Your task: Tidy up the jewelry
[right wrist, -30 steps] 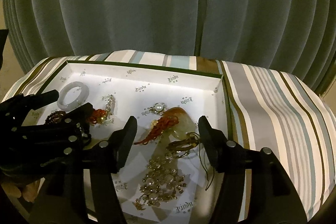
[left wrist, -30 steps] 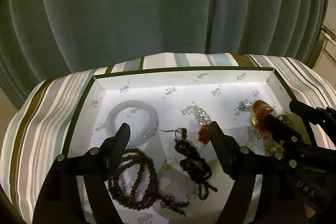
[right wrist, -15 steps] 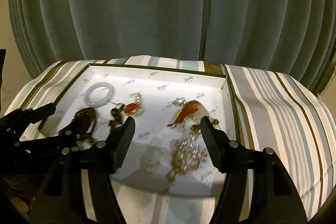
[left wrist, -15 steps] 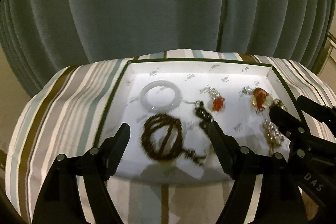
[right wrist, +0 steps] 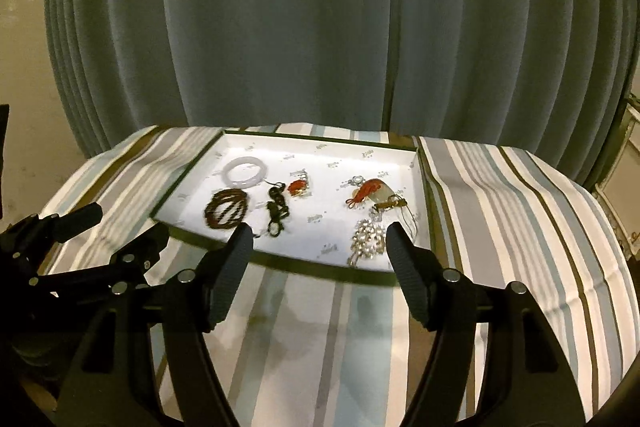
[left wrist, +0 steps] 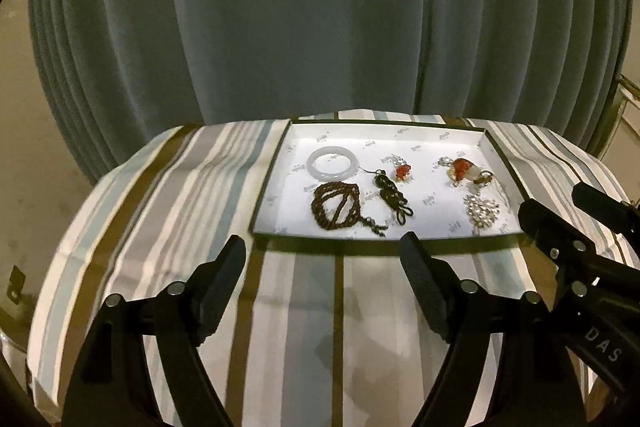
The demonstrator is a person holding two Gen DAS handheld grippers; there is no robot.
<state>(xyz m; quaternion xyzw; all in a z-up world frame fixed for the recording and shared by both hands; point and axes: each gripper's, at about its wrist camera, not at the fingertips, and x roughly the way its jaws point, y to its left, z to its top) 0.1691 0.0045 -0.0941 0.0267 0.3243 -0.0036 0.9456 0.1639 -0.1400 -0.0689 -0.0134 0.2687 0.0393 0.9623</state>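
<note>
Left gripper (left wrist: 322, 249): we are pulling it back from the box, and its jaws are opening, wide apart, with nothing between them.
Right gripper (right wrist: 320, 239): we are drawing it back alongside, jaws opening too, nothing between the fingers; both are now hanging over the cloth in front of the box.
What this is telling us: a second ago both tools were over the jewelry; now the whole box is sitting clear ahead of them. We are judging this as stepping back from a finished arrangement.
Box (left wrist: 360, 238): it is lying shallow and white-lined on the cloth, holding all the pieces apart from each other.
Jewelry, near to far: the brown bead string (left wrist: 335, 206) and crystal brooch (left wrist: 481, 209) are lying nearest, the black knotted cord (left wrist: 390, 191) between them, the white bangle (left wrist: 331, 164) and red pendant (left wrist: 464, 168) farther back.
Surface: a striped tablecloth (left wrist: 180, 195) is draping over a rounded table.
Room: a grey-green curtain (left wrist: 320, 19) is hanging behind it, closing off the back.
</note>
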